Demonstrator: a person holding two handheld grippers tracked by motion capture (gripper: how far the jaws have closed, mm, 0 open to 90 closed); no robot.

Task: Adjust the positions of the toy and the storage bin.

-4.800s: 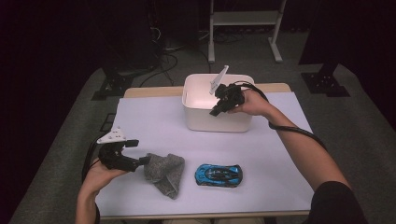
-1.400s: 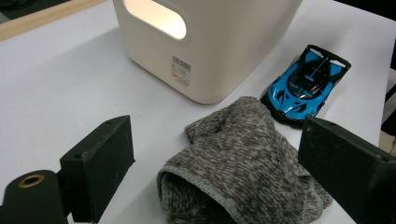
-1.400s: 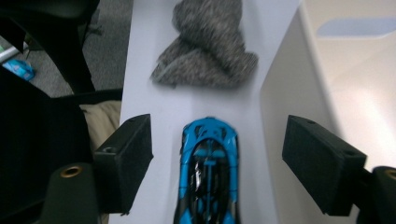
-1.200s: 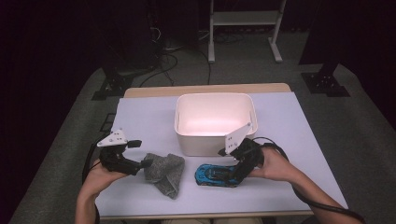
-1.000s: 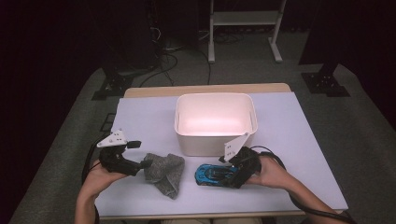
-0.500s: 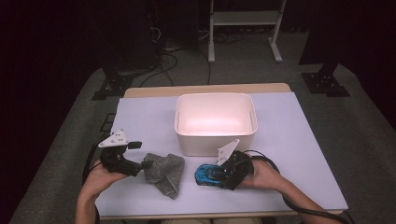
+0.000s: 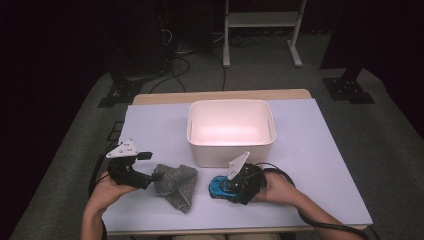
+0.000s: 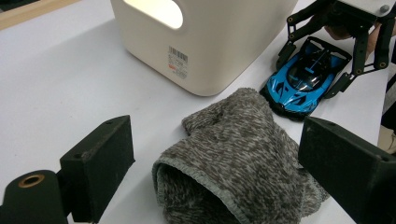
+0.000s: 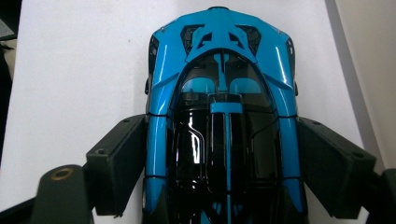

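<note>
- Right gripper [image 7: 234, 189]: positioned at the near edge of the table, right of centre. In the right gripper view, its two black jaws stand one on each flank of the blue toy car [image 9: 223, 121], pads against or just beside the bodywork; firm contact cannot be confirmed. The left gripper view shows the same jaws straddling the car's rear half.
- Blue toy car: resting on the white table cover [image 7: 320, 165], just in front of the white bin's near wall, nose directed toward the grey knitted cloth.
- Left gripper [image 7: 156, 176]: positioned at the near left of the table. Its jaws are spread wide, with nothing between the pads; in the left gripper view the grey knitted cloth [image 8: 243, 158] lies on the table ahead of and between them.
- Grey knitted cloth: crumpled, flat on the cover, between the two grippers; its far edge lies just beside the car's nose and near the bin wall.
- White bin [image 7: 231, 150]: upright behind cloth and car, near the table's centre, interior open to view. A barcode label is fixed on its outer wall.
</note>
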